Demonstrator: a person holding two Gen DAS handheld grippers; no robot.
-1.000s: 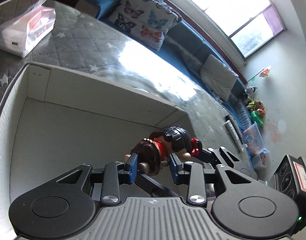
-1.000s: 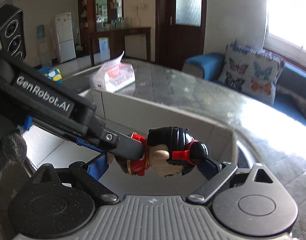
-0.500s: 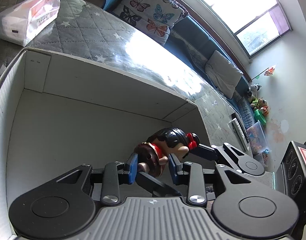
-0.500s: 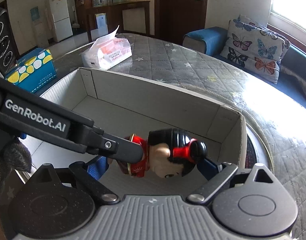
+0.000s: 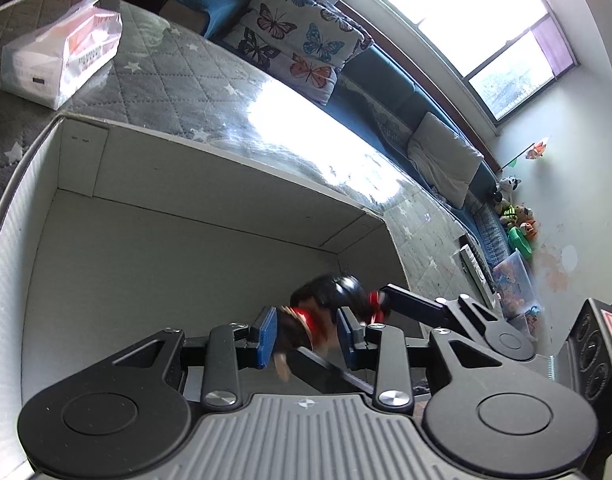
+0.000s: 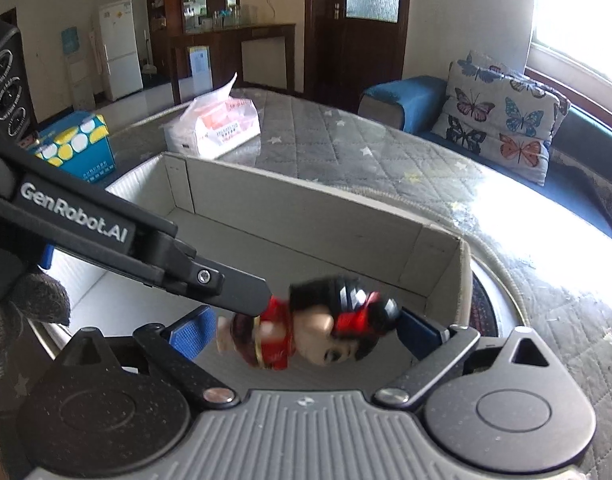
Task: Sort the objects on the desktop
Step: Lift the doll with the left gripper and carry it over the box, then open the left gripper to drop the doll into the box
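A small doll (image 5: pixel 325 312) with black hair, red hair ties and a red dress hangs over the open white box (image 5: pixel 226 152), blurred by motion. My left gripper (image 5: pixel 306 332) is shut on its body, blue pads (image 5: pixel 268 336) on both sides. In the right wrist view the doll (image 6: pixel 306 324) lies sideways between the pads of my right gripper (image 6: pixel 306 336). Those jaws are opening: the left pad (image 6: pixel 194 336) stands just clear of the feet, the other is by the hair bun. The left gripper's finger (image 6: pixel 234 284) reaches in over the doll. The box (image 6: pixel 306 216) holds nothing else.
A tissue pack (image 6: pixel 214 124) and a blue spotted carton (image 6: pixel 76 148) stand on the quilted grey table beyond the box. A remote (image 5: pixel 475 264) lies near the table's far edge. A grey-gloved hand (image 6: pixel 34 304) holds the left gripper. A blue sofa with a butterfly cushion (image 6: pixel 501 128) lies behind.
The doll has tipped, its feet dropping lower between the left pads, and it now looks blurred. The right jaws have spread wider off its ends. Both grippers have hardly moved.
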